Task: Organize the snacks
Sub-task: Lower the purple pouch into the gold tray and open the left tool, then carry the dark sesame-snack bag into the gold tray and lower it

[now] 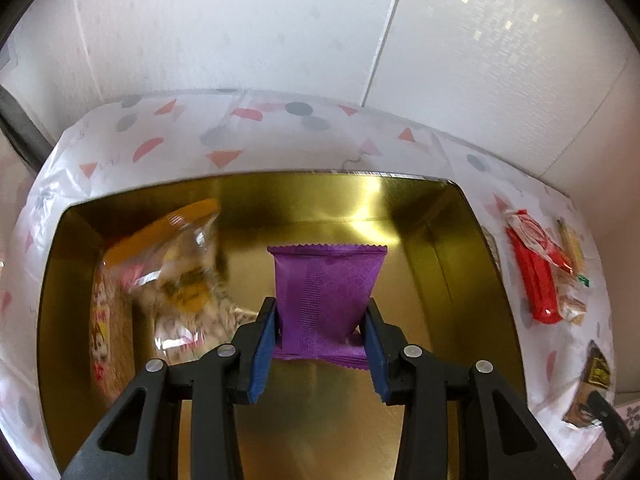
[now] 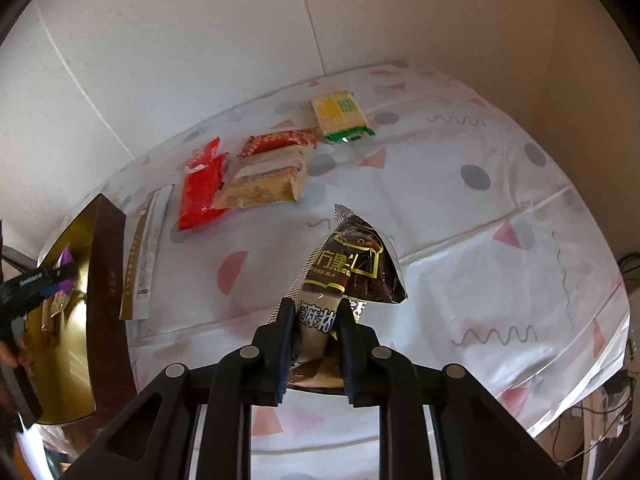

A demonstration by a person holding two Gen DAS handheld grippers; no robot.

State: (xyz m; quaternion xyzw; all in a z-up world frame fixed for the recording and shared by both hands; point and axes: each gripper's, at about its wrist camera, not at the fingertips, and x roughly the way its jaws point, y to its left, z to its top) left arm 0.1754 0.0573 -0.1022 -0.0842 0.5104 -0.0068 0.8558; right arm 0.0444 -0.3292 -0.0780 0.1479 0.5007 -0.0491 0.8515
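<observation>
My left gripper (image 1: 320,344) is shut on a purple snack packet (image 1: 326,292) and holds it over the inside of the gold tin box (image 1: 436,248). Clear-wrapped snacks with an orange edge (image 1: 176,272) lie in the box's left part. My right gripper (image 2: 316,320) is shut on a dark brown and tan snack packet (image 2: 352,268), held above the patterned tablecloth. In the right wrist view the gold box (image 2: 100,272) stands at the far left with the left gripper (image 2: 40,280) over it.
Loose snacks lie on the cloth: a red packet (image 2: 200,192), a clear biscuit pack (image 2: 264,180), a yellow-green packet (image 2: 340,116), a white-gold strip (image 2: 144,256). White walls stand behind. The red packet (image 1: 534,276) lies right of the box.
</observation>
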